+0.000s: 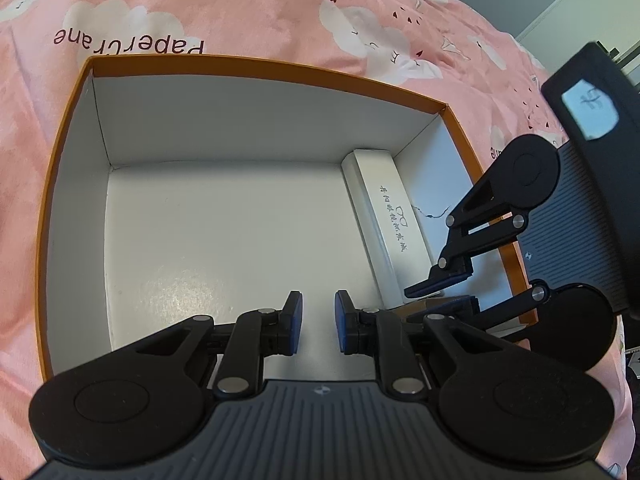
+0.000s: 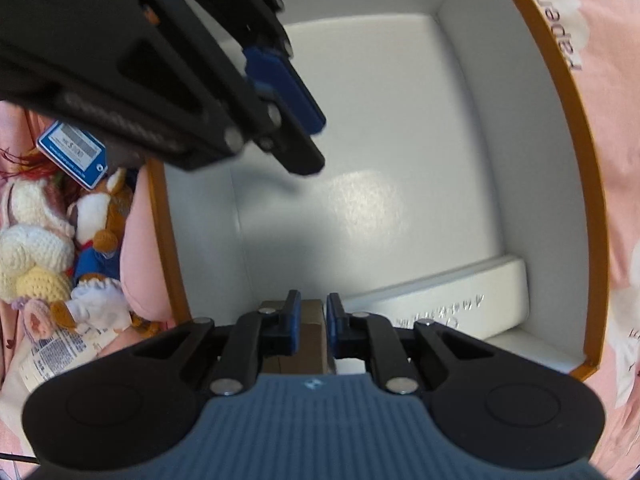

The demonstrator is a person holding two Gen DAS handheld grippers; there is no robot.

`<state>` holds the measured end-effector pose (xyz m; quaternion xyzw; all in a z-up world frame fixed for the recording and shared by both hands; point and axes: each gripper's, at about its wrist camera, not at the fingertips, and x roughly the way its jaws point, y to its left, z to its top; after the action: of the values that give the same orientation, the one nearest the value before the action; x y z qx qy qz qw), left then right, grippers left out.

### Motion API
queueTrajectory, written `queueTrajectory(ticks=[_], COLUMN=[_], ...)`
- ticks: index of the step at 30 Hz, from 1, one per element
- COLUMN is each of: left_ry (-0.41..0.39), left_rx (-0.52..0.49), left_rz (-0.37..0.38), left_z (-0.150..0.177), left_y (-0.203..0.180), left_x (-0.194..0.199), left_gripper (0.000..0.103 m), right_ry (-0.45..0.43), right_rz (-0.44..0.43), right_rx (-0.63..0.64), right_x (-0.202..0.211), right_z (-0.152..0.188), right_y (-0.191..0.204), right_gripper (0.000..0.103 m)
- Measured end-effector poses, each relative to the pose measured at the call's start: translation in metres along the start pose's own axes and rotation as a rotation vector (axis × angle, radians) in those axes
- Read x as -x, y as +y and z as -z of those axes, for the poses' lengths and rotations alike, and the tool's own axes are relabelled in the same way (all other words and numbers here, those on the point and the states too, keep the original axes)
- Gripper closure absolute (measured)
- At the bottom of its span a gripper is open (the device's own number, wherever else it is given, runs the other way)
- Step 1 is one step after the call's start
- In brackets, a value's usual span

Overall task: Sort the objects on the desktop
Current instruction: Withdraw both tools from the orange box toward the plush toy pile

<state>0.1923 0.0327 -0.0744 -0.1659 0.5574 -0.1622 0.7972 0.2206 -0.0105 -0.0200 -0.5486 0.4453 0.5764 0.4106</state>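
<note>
A small brown box [image 2: 310, 334] sits pinched between your right gripper [image 2: 310, 320]'s closed pads, low in the orange-rimmed box [image 2: 576, 152] beside a white case [image 2: 460, 296]. Your left gripper [image 1: 318, 322] hovers slightly apart, empty. Lifting carelessly could snag it.

Orange-rimmed white box [image 1: 64, 128]; pink cloud-print cloth [image 1: 248, 12]
</note>
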Motion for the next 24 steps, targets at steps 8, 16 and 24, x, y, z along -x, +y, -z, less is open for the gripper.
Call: queueTrajectory(ticks=[8,16,24], left_ry=[-0.012,-0.124,-0.244], left_rx=[-0.063,-0.128,-0.137], left_rz=[-0.028,-0.003,-0.029], left_z=[0.002,0.016,0.043], left_y=[-0.007,-0.023,-0.021], left_x=[0.008,0.045,0.095], left_gripper=[0.084,0.084,0.081], right_ry=[-0.043,-0.209,-0.508], right_rz=[0.010,0.101,0.215], right_rx=[-0.023,-0.093,-0.367], right_x=[0.019,0.072,0.103], right_z=[0.004,0.013,0.062], right_y=[-0.004,0.018,0.062], right_gripper=[0.090,0.072,0.062])
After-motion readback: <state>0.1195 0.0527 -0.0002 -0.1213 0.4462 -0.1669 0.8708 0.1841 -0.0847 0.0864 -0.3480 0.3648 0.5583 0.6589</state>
